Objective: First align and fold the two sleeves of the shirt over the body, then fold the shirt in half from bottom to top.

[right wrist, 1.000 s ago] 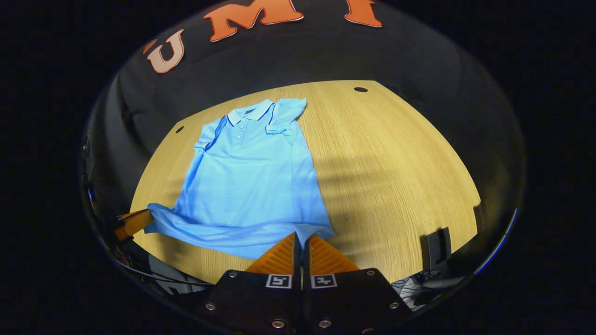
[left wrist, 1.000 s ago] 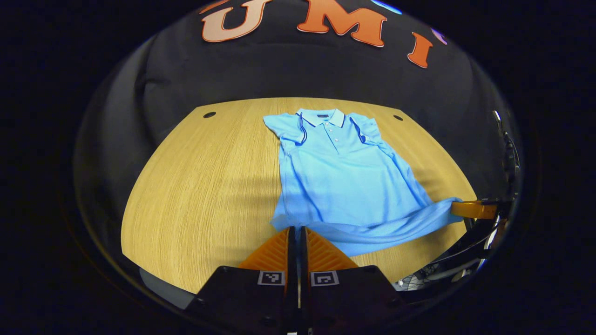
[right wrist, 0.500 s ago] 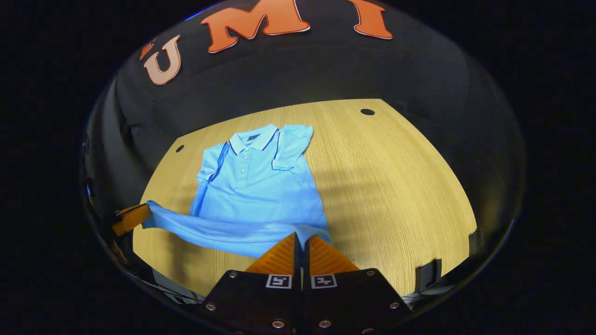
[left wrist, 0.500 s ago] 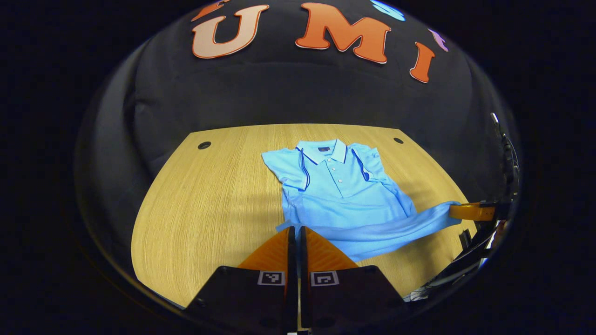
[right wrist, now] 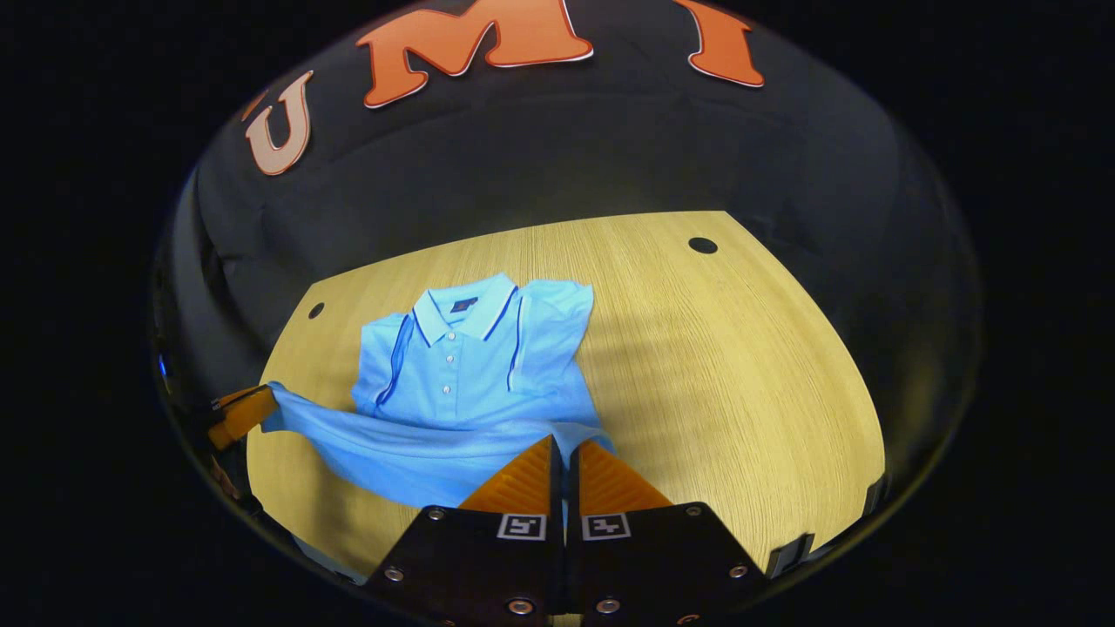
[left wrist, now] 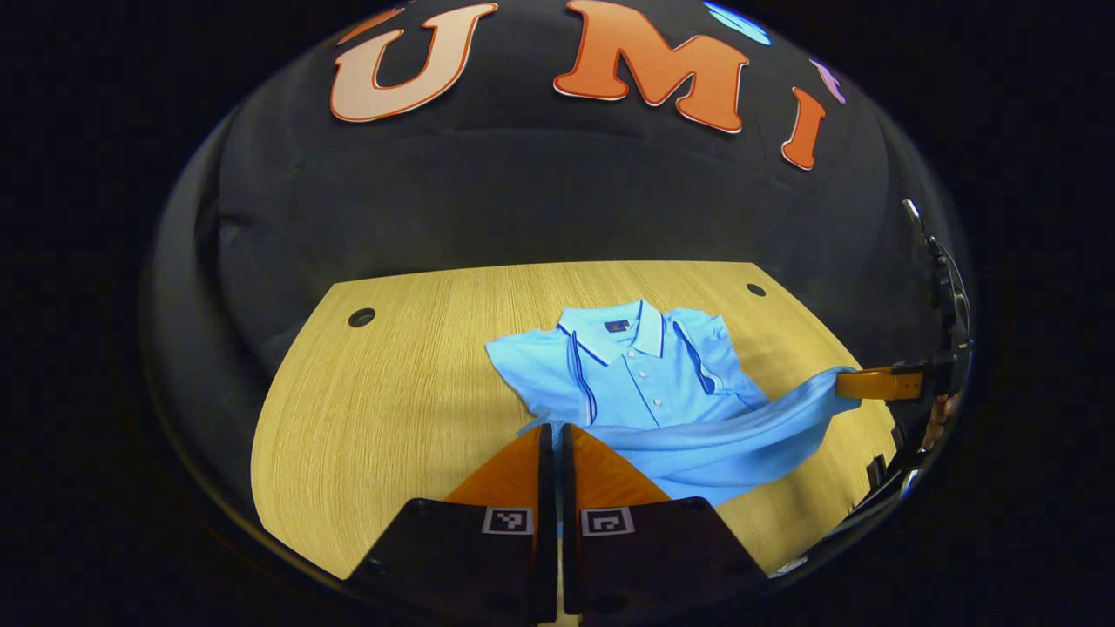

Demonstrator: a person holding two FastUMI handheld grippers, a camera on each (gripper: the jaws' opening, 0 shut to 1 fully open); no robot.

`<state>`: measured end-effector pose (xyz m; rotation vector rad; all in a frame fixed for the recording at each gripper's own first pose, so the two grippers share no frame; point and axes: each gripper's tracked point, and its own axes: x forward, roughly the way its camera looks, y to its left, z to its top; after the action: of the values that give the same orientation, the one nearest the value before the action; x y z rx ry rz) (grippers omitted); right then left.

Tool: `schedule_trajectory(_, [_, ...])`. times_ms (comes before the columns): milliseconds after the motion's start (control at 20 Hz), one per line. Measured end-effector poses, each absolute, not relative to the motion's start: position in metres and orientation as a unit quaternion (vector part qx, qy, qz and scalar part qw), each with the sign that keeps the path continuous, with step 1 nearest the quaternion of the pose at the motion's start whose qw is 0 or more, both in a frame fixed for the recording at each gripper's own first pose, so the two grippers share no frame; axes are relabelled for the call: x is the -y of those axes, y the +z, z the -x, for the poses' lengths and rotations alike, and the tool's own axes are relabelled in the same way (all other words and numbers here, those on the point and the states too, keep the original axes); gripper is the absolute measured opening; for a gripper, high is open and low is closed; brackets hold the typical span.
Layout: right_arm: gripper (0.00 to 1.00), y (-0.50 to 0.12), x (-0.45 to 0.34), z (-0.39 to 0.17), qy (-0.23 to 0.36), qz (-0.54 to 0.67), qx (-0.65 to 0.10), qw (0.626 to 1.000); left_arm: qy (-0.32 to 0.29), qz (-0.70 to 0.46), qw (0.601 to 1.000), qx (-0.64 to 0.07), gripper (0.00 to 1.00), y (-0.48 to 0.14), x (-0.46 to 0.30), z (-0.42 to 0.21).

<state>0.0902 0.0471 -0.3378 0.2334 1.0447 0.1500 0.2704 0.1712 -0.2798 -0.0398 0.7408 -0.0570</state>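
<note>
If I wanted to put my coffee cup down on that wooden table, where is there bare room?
Bare wood lies on both sides of the blue shirt: a wide patch of the table between the shirt and the edge with a round hole, and another toward the other hole. It is crowded near the front, where the left gripper and right gripper lift the hem.

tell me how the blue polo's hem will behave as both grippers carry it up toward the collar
Probably floppy: the blue polo shirt sags in a curve between the left gripper and right gripper. It looks light, since two corner pinches hold the hem up. It may land wrinkled on the table unless kept taut.
</note>
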Motion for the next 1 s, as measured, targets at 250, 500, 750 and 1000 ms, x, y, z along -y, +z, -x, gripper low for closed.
schedule_trajectory(250, [0.01, -0.348, -0.055, -0.155, 0.062, -0.113, -0.489, 0.863, -0.034, 0.016, 0.935, -0.353, 0.07, -0.284, -0.181, -0.331])
schedule_trajectory(500, [0.01, -0.369, -0.06, -0.212, 0.054, -0.12, -0.49, 0.862, -0.037, 0.025, 0.938, -0.344, 0.06, -0.293, -0.188, -0.388])
schedule_trajectory(750, [0.01, -0.396, -0.077, -0.26, 0.064, -0.145, -0.5, 0.851, -0.032, 0.025, 0.939, -0.341, 0.06, -0.31, -0.196, -0.441])
schedule_trajectory(1000, [0.05, -0.425, -0.092, -0.278, 0.074, -0.229, -0.538, 0.808, -0.027, 0.006, 0.93, -0.366, 0.11, -0.344, -0.204, -0.467])
